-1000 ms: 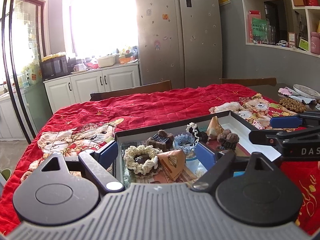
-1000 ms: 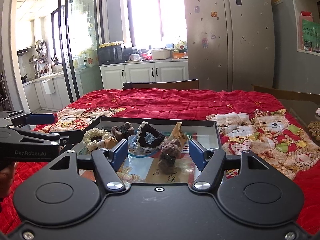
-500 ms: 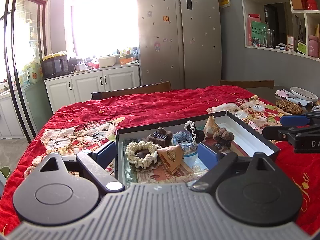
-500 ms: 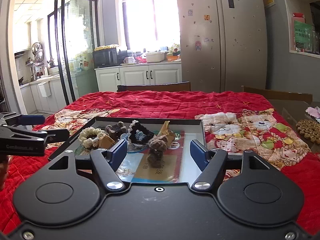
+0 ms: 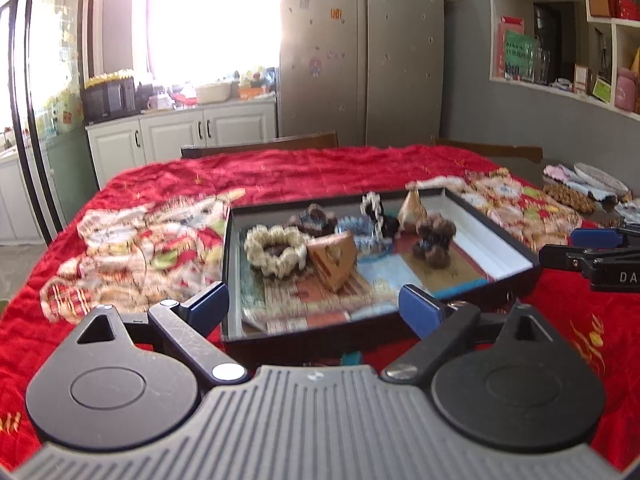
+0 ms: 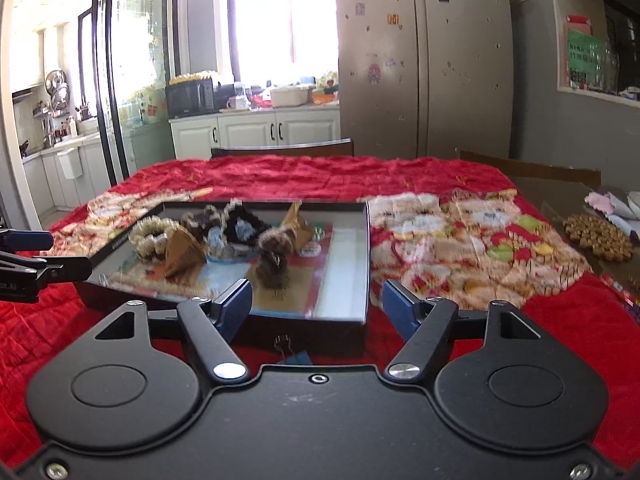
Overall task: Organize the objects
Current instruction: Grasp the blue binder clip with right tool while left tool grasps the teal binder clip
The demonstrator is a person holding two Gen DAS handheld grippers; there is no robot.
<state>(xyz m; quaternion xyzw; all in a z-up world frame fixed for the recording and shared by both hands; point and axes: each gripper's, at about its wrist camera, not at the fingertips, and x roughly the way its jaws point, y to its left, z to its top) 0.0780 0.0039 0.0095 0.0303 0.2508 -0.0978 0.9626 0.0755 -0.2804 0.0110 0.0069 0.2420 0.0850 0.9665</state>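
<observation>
A black tray (image 5: 496,236) sits on the red tablecloth (image 5: 304,172). It holds several hair pieces: a cream scrunchie (image 5: 276,254), a tan wedge-shaped pouch (image 5: 334,258), a blue scrunchie (image 5: 360,232) and a fuzzy brown clip (image 5: 434,240). My left gripper (image 5: 314,304) hovers open at the tray's near wall, nothing between its fingers. My right gripper (image 6: 316,300) is open too, over the tray's (image 6: 304,332) near right corner and short of the brown clip (image 6: 276,256). Each gripper shows side-on at the edge of the other's view.
A brown beaded mat (image 6: 600,236) and a plate (image 5: 600,178) lie on bare table to the right. Wooden chair backs (image 6: 280,148) stand along the far side. Cabinets and a tall fridge (image 6: 420,60) are behind.
Both grippers have drawn back from over the tray's contents to its near edge and sunk slightly. The right jaws stand a little wider. The items in the tray have not moved.
</observation>
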